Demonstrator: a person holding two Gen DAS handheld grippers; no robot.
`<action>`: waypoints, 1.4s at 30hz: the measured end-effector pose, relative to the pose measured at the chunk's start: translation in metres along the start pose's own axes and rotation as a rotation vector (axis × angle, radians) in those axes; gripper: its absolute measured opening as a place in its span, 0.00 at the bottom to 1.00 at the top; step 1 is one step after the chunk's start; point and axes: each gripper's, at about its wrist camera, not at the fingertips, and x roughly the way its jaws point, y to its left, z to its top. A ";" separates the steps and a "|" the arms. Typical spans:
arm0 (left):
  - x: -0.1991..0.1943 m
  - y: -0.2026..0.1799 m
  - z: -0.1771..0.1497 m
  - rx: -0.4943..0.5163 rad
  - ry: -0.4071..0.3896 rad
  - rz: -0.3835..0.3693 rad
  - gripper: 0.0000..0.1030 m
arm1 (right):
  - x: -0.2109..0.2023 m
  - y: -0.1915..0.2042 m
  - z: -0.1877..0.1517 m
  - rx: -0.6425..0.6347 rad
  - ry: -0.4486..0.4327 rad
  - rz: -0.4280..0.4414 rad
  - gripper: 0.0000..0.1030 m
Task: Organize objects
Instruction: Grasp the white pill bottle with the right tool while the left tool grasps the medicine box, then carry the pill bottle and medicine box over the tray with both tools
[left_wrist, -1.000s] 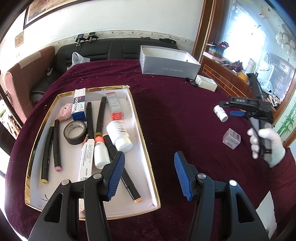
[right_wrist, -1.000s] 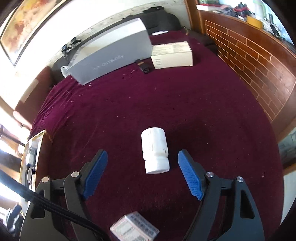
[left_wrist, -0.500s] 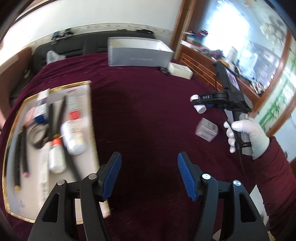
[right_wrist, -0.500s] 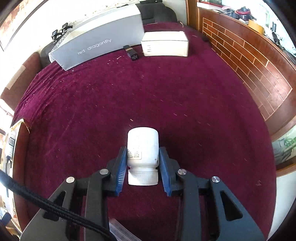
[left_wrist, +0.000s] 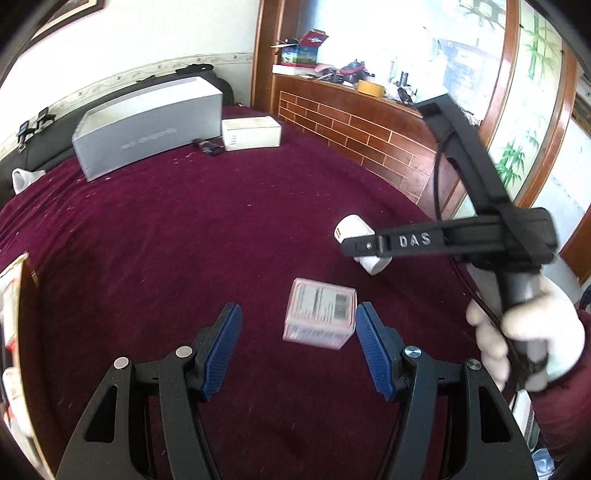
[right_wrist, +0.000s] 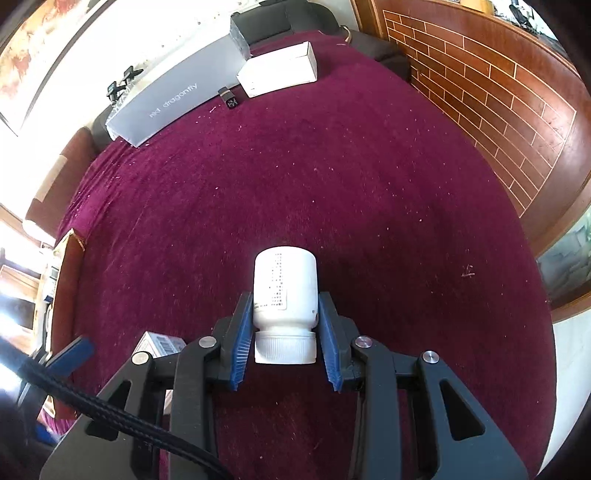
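white bottle (left_wrist: 355, 229) — half-hidden behind right gripper (left_wrist: 360, 245)

1. Bright daylight; window (left_wrist: 399, 40) upper right blown out in left view.
2. Wall (right_wrist: 122, 48) overexposed upper left in right view.
3. Heavy fisheye bending, black vignette corners.
4. Pink box (left_wrist: 319, 317) slightly motion-blurred.

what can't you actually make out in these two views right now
- Left wrist view: the white bottle is mostly hidden behind the right gripper's black arm; only its ends show.
- Left wrist view: the small box label is blurred, its text unreadable.
- Left wrist view: the tray is cut off by the left edge, its contents mostly out of sight.
- Right wrist view: the small box is half hidden behind the right gripper, and the bottle's label print is too small to read.
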 end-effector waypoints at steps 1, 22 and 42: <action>0.006 -0.001 0.002 0.006 0.004 -0.006 0.56 | 0.000 -0.001 0.000 -0.001 0.000 0.007 0.30; 0.013 -0.023 0.005 0.048 0.020 -0.007 0.31 | 0.001 0.002 -0.004 0.001 -0.017 -0.011 0.30; -0.085 0.032 -0.030 -0.071 -0.121 0.041 0.31 | -0.036 0.087 -0.018 -0.102 -0.073 0.005 0.30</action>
